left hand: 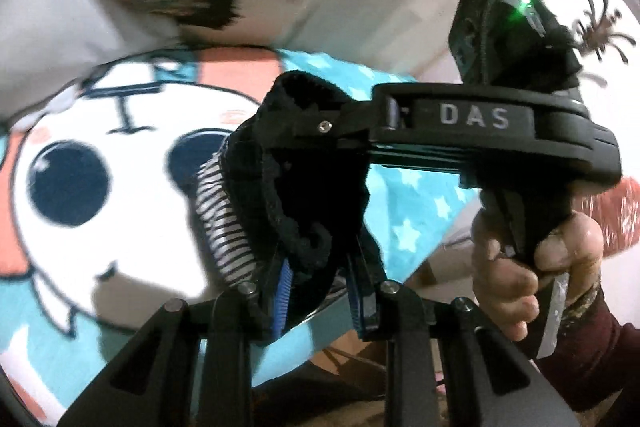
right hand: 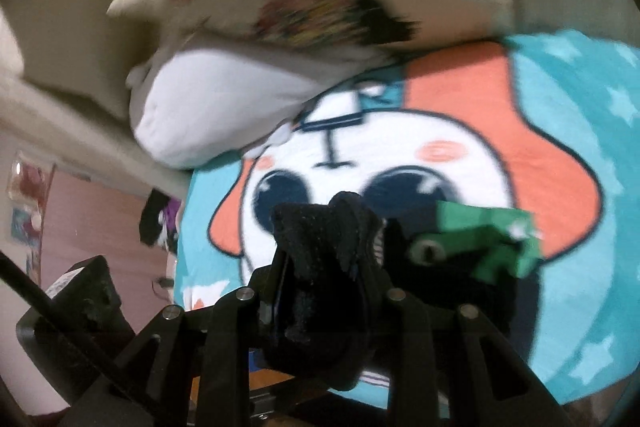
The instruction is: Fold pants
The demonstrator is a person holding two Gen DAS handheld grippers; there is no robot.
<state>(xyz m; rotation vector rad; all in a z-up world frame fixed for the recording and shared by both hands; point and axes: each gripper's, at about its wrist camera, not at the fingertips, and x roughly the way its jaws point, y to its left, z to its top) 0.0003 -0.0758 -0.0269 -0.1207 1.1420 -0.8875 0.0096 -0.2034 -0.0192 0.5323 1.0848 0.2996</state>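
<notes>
In the left wrist view, the left gripper [left hand: 320, 291] clenched the black pants [left hand: 304, 179], lifted above the cartoon blanket [left hand: 80, 187]; the right gripper [left hand: 320, 125] gripped them too. In the right wrist view, the right gripper [right hand: 320, 291] pinched the bunched pants [right hand: 320, 239] near a pillow [right hand: 224, 107].

Cartoon blanket [right hand: 500, 115]; pillows [right hand: 224, 107] atop

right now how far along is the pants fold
Early or midway. Done: both grippers have a grip on the black pants. In hand: the left gripper and right gripper each pinch bunched fabric, held up over the blanket; the right gripper shows in the left view too. Left: no flat, folded pants lie on the blanket, so laying down and creasing remain.
</notes>
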